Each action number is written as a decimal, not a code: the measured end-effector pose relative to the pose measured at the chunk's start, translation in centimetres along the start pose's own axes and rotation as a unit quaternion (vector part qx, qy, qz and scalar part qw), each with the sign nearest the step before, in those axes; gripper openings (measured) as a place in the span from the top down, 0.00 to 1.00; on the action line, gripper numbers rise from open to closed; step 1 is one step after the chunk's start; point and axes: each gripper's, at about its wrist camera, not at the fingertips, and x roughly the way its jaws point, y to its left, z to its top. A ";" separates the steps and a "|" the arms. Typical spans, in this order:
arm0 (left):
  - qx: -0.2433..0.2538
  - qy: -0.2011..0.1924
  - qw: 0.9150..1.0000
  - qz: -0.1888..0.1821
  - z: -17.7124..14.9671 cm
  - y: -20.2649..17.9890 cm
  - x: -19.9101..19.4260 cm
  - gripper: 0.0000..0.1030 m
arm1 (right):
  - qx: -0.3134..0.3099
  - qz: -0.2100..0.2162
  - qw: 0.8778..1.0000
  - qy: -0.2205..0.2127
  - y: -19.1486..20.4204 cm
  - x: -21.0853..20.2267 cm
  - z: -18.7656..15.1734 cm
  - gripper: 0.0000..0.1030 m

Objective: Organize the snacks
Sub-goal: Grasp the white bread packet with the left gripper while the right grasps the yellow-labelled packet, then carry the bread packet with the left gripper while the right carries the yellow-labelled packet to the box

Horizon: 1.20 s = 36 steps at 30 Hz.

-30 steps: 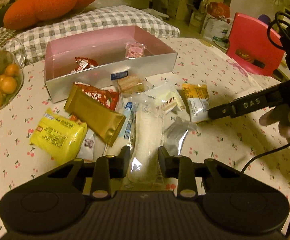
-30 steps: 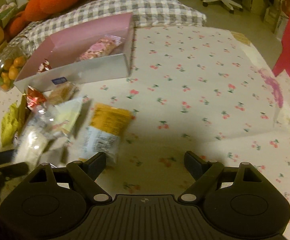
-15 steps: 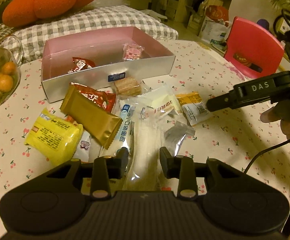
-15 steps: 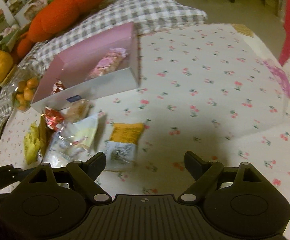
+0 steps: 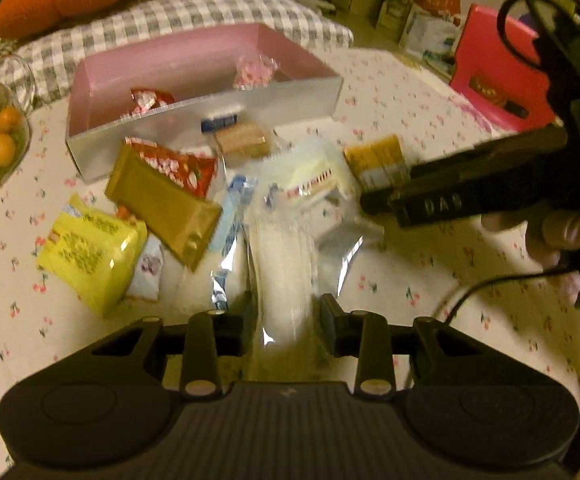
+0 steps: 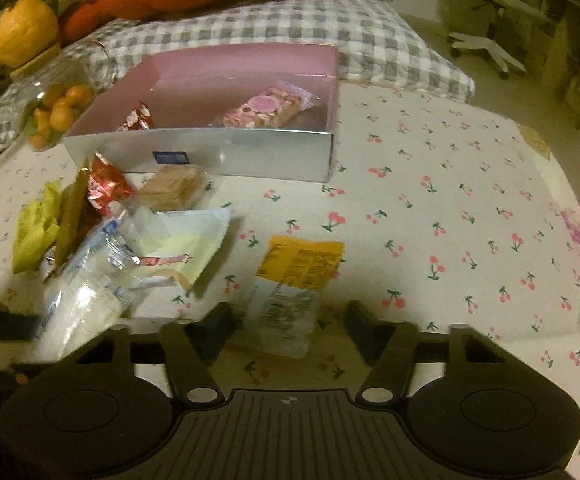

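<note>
My left gripper (image 5: pixel 286 312) is shut on a long white snack in clear wrap (image 5: pixel 284 264), held over the pile of packets. My right gripper (image 6: pixel 290 324) hangs low over a yellow-and-white packet (image 6: pixel 295 276) that lies flat on the cloth. Its jaws are closing with the packet's near end between them, and a gap still shows at the right finger. Behind the pile stands the pink box with a silver front wall (image 6: pixel 210 148). Inside it lie a pink snack bar (image 6: pixel 266 106) and a red-wrapped sweet (image 6: pixel 136 118).
A gold bar (image 5: pixel 162 204), a yellow pack (image 5: pixel 90 248), a red packet (image 5: pixel 174 164) and a pale cream packet (image 6: pixel 186 244) lie left of the yellow-and-white one. A glass jar of small oranges (image 6: pixel 56 110) stands at the far left. A checked cushion (image 6: pixel 290 28) lies behind the box.
My right gripper has come in over the yellow-and-white packet, rolled, and its jaws have narrowed around it. My left gripper has kept its hold on the white snack and barely moved.
</note>
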 end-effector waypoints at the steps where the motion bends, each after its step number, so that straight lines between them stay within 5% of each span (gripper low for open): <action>1: 0.000 0.002 1.000 -0.001 -0.1 0.0 0.0 0.74 | -0.001 0.001 1.000 0.000 0.0 -0.1 0.1 0.61; 24: -0.084 -0.005 0.995 -0.052 -0.7 2.6 -3.3 0.80 | 0.106 0.048 0.992 0.042 -2.7 -2.0 -0.3 0.66; 36: -0.112 -0.018 0.990 -0.078 -0.1 3.3 -4.7 0.80 | 0.146 0.082 0.985 0.031 -3.1 -4.0 0.5 0.66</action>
